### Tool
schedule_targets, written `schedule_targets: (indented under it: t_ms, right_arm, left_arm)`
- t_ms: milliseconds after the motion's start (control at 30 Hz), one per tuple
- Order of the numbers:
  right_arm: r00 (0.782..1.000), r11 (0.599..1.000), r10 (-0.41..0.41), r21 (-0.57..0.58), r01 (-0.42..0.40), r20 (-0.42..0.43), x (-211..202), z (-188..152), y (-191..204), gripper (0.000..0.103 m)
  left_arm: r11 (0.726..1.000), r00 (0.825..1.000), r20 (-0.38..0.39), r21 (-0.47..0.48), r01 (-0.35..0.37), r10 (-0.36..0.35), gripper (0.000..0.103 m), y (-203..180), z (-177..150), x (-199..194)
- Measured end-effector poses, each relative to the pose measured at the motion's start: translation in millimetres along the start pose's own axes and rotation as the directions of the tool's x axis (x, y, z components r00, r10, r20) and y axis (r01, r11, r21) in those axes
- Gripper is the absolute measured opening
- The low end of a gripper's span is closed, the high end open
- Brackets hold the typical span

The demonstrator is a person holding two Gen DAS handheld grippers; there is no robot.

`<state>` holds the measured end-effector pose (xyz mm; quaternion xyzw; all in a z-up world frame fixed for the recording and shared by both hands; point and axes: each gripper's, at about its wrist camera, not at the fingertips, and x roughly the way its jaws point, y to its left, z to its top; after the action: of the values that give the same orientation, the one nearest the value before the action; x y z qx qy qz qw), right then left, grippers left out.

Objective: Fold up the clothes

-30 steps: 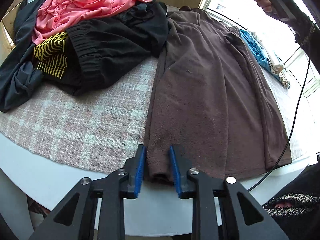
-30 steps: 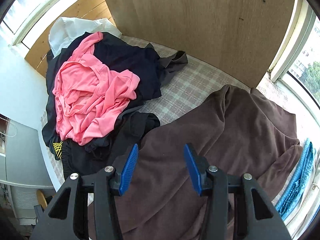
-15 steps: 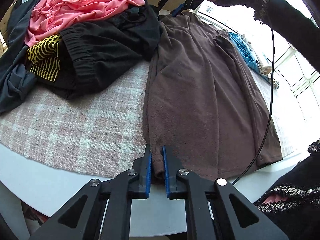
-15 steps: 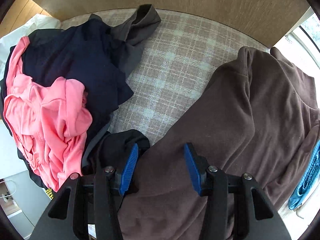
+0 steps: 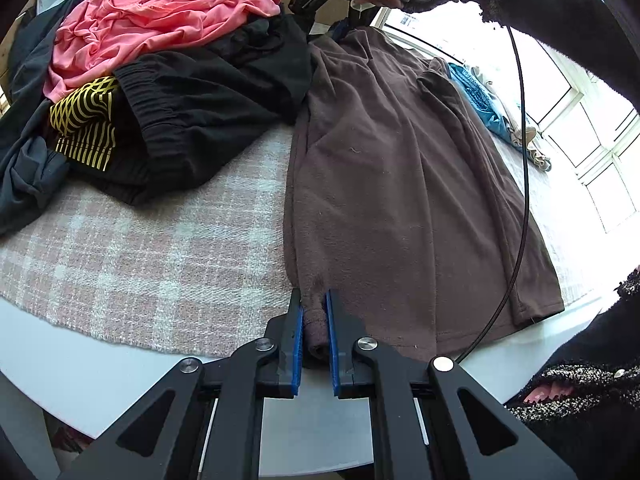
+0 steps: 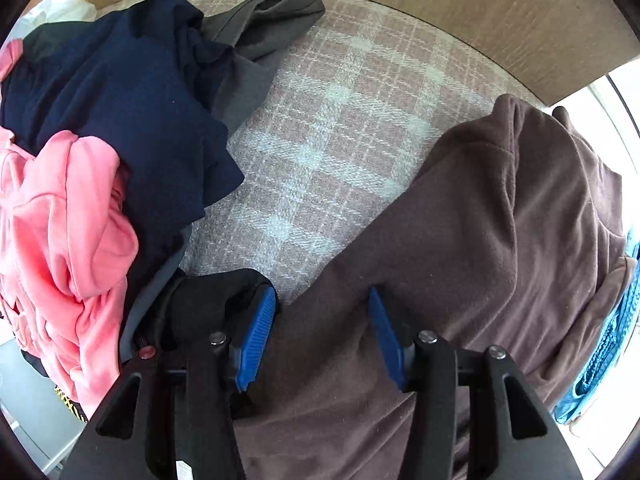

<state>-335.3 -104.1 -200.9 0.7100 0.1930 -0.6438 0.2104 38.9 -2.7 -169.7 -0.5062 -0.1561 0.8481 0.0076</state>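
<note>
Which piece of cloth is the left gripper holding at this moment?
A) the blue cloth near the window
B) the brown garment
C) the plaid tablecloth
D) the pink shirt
B: the left gripper is shut on the near hem corner of the brown garment, while the pink shirt lies far off on the pile.

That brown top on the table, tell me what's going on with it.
A person is folding clothes with a handheld gripper in each hand. The brown top lies spread flat on the checked cloth. The left gripper is shut on its near hem corner. The right gripper is open, its fingers straddling the top's far edge, not yet pinching. A heap of unfolded clothes sits beside it.
</note>
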Motion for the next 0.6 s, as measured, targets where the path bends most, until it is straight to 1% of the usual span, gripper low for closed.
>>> schedule_targets:
  t_ms: [33, 133, 233, 267, 300, 367, 400, 433, 500, 600]
  right_arm:
    - [1.000, 1.000, 0.019, 0.024, -0.019, -0.009, -0.5, -0.9, -4.1, 0.049]
    - [1.000, 0.998, 0.027, 0.062, -0.027, -0.013, 0.0, -2.1, -5.6, 0.049]
    - [0.998, 0.998, -0.061, -0.035, 0.061, 0.016, 1.4, -9.7, 14.4, 0.050]
    - [0.996, 0.994, -0.087, -0.065, 0.089, 0.028, 1.7, -12.3, 20.7, 0.048]
    - [0.995, 0.991, -0.096, -0.089, 0.099, 0.038, 0.8, -15.0, 23.2, 0.046]
    - [0.992, 0.988, -0.118, -0.094, 0.123, 0.051, -2.9, -18.5, 17.7, 0.018]
    - [0.995, 0.992, -0.085, -0.085, 0.089, 0.052, -5.7, -21.0, 12.9, 0.015]
    - [0.997, 0.996, -0.051, -0.077, 0.055, 0.054, -8.4, -23.4, 8.0, 0.008]
    - [0.998, 0.998, 0.016, -0.059, -0.013, 0.058, -14.0, -28.3, -1.7, 0.006]
    - [0.991, 0.993, 0.117, -0.034, -0.115, 0.067, -22.2, -35.7, -16.2, 0.005]
  left_arm:
    - [1.000, 1.000, 0.002, 0.003, 0.000, 0.000, 0.009, -0.2, 0.0, -0.8]
    - [1.000, 1.000, 0.002, 0.006, -0.005, 0.005, 0.009, -1.2, 0.2, -1.2]
    - [1.000, 1.000, 0.002, 0.014, -0.015, 0.015, 0.009, -3.9, 0.0, -1.7]
    - [1.000, 1.000, 0.004, 0.017, -0.019, 0.018, 0.009, -4.9, -0.1, -2.0]
    - [1.000, 1.000, 0.007, 0.019, -0.021, 0.021, 0.008, -5.9, -0.1, -2.5]
    - [0.999, 1.000, 0.016, 0.024, -0.025, 0.025, 0.008, -7.6, -0.6, -3.4]
    - [0.999, 0.999, 0.022, 0.027, -0.027, 0.026, 0.008, -8.4, -0.9, -4.0]
    - [0.999, 0.999, 0.030, 0.031, -0.029, 0.028, 0.008, -9.4, -1.3, -5.1]
    - [0.999, 0.999, 0.045, 0.035, -0.025, 0.023, 0.008, -11.5, -1.4, -9.5]
    - [1.000, 0.997, 0.076, 0.025, 0.004, -0.005, 0.008, -15.8, 0.9, -22.5]
